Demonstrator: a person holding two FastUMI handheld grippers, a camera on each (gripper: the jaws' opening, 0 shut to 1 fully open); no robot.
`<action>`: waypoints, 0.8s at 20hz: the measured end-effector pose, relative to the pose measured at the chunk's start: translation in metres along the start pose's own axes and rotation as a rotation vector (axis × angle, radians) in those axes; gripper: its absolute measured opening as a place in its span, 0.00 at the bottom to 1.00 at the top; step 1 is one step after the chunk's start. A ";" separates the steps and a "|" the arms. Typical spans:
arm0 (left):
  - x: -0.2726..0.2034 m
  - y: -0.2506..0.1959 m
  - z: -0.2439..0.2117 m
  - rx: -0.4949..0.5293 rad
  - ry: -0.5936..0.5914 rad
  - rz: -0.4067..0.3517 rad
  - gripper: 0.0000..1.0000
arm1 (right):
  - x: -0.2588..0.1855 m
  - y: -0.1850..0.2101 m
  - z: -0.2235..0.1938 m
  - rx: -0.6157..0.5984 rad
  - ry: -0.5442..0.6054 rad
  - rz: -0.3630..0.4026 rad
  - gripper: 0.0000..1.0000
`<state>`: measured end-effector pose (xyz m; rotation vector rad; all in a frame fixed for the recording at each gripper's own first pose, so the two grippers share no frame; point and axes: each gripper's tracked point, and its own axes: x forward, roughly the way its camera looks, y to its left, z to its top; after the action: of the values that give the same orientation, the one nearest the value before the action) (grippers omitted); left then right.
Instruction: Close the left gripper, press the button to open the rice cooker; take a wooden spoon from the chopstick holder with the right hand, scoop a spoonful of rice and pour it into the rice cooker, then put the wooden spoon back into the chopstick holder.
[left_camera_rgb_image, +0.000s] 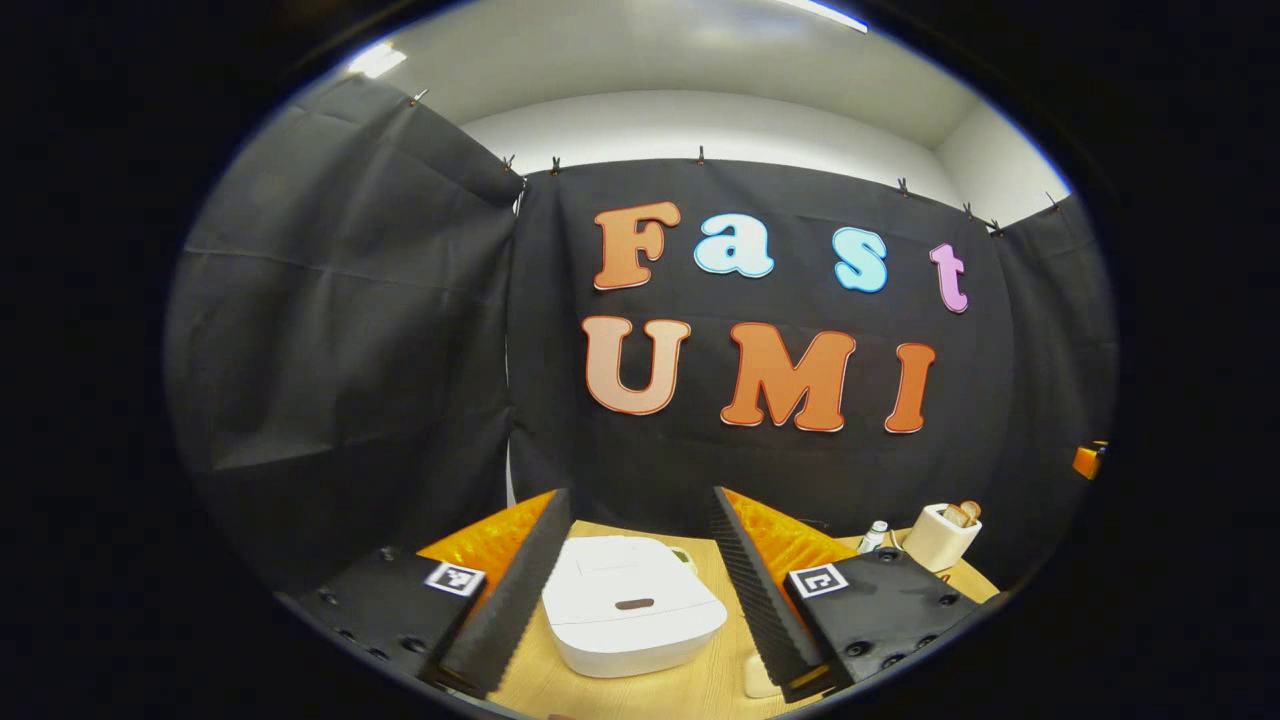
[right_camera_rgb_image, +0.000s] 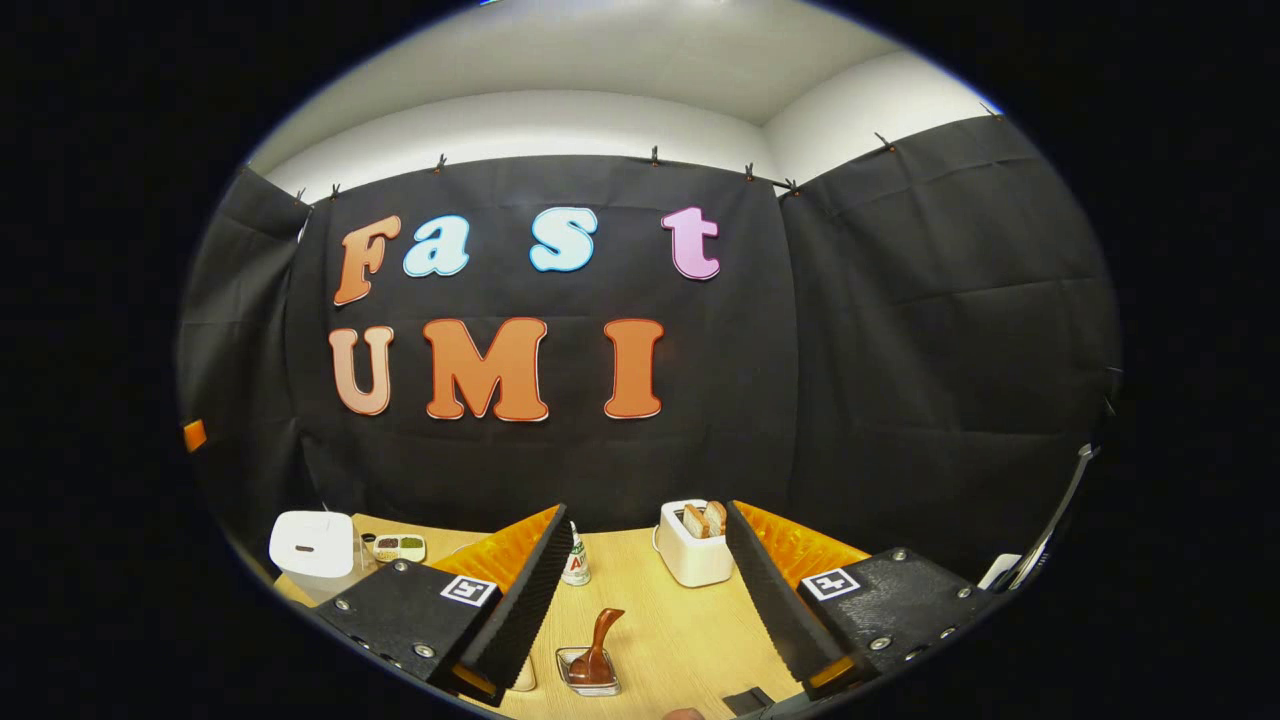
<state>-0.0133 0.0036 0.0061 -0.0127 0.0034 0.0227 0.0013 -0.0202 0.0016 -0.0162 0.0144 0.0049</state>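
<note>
- Pale wood made up the table (left_camera_rgb_image: 640, 690), and the white rice cooker (left_camera_rgb_image: 632, 603) sat on it with its lid down, the dark button on the front of the lid facing the left gripper.
- The left gripper (left_camera_rgb_image: 640, 590) hung above the table with its jaws spread wide and nothing between them; in the left gripper view the cooker lay framed in the gap, touching neither finger.
- Bare tabletop showed on both sides of the cooker, up to the inner edge of each finger.
- Behind the left gripper's right-hand finger, near the table's far edge, stood a white toaster (left_camera_rgb_image: 940, 537) with bread in its slots, and a small bottle (left_camera_rgb_image: 873, 537) just beside it.
- The right gripper (right_camera_rgb_image: 645, 590) was likewise wide open and empty, held over the middle of the table.
- In the right gripper view a wooden spoon (right_camera_rgb_image: 597, 645) stood tilted in a small clear dish (right_camera_rgb_image: 588, 672) near the table's front edge, between the fingers and apart from both.
- I could not tell whether that dish was the chopstick holder.
- Open wood lay between the spoon and the toaster (right_camera_rgb_image: 697, 545) farther back; the bottle (right_camera_rgb_image: 575, 560) stood close to the left-hand finger's tip.
- From the right gripper view, the cooker (right_camera_rgb_image: 311, 545) sat well off at the table's left end, with a small tray of dishes (right_camera_rgb_image: 399, 547) just beside it.
- Black cloth closed the booth right behind the table's far edge.
</note>
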 end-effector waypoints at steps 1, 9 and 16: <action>0.007 0.004 0.000 0.003 0.000 0.004 0.75 | 0.000 0.002 0.000 0.000 0.000 0.006 0.95; 0.006 -0.008 -0.004 0.067 0.022 -0.043 0.18 | -0.001 0.010 0.001 -0.024 -0.012 0.023 0.95; 0.011 0.000 -0.012 0.032 0.046 -0.016 0.04 | -0.003 0.015 0.000 -0.064 -0.013 0.033 0.95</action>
<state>-0.0024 0.0034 -0.0057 0.0184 0.0495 0.0066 -0.0017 -0.0055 0.0013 -0.0798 0.0020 0.0386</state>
